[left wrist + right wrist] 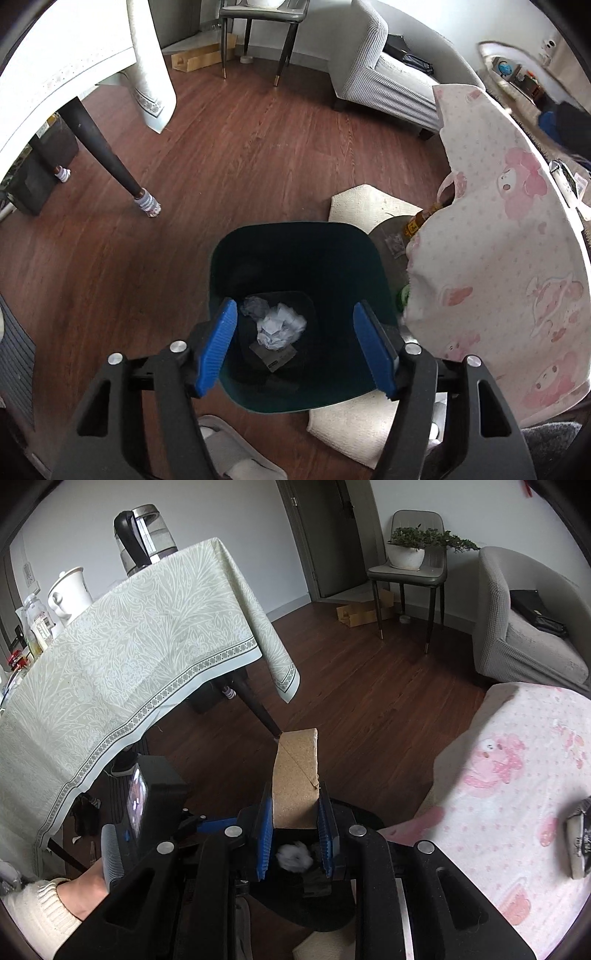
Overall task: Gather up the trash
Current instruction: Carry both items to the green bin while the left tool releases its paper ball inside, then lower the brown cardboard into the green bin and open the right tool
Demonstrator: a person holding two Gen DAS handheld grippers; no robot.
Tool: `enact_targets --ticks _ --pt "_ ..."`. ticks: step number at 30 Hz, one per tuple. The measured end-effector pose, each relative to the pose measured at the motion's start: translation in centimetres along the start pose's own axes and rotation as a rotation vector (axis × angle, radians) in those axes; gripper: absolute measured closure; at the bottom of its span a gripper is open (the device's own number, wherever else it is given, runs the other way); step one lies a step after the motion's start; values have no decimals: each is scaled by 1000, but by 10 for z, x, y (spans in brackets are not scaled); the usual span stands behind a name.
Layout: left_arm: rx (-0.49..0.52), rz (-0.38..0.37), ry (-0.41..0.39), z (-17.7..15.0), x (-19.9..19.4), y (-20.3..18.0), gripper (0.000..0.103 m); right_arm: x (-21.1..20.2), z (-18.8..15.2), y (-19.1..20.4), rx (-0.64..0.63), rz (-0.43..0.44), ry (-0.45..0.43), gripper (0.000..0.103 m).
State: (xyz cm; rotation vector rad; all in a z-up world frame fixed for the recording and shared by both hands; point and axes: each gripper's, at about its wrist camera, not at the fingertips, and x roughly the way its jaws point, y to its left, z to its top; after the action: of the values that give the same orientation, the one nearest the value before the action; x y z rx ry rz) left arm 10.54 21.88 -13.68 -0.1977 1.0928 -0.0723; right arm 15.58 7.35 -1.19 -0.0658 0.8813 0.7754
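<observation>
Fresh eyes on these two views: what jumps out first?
The dark green bin on the wood floor, crumpled paper at its bottom, seen between the open left gripper jaws. In the right wrist view, the right gripper is clamped on a tan cardboard piece above that bin. A pink cartoon-print cloth fills the right side.

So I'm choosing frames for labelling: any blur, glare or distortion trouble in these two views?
Left wrist: strong fisheye bending, the bin interior dark though its crumpled paper reads sharply, far right edge smeared. Right wrist: the cardboard piece is crisp, the white wad below blurred, corners vignetted.
</observation>
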Motion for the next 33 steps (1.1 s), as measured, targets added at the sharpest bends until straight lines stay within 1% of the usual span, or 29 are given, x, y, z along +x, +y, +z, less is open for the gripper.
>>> enact_targets --ticks 6,10,14,22,24,27,33 --pt "-20 7 -29 0 -14 17 34 30 -2 16 -21 -12 65 81" --pt "-43 20 -52 1 -25 30 39 47 -5 23 -35 -19 97 81" --pt "-62 29 -71 0 -35 43 41 62 -8 25 -31 -32 123 81" --pt "-54 69 -110 -1 -57 62 48 98 -16 26 -30 -59 193 81" --pt "-57 70 -120 0 -63 66 50 105 -19 25 -30 -63 211 81" --pt "-65 72 -143 0 -73 70 50 116 -25 27 -31 -67 237 81" --pt "-77 81 -161 4 -85 77 57 132 -34 26 -47 -90 286 81"
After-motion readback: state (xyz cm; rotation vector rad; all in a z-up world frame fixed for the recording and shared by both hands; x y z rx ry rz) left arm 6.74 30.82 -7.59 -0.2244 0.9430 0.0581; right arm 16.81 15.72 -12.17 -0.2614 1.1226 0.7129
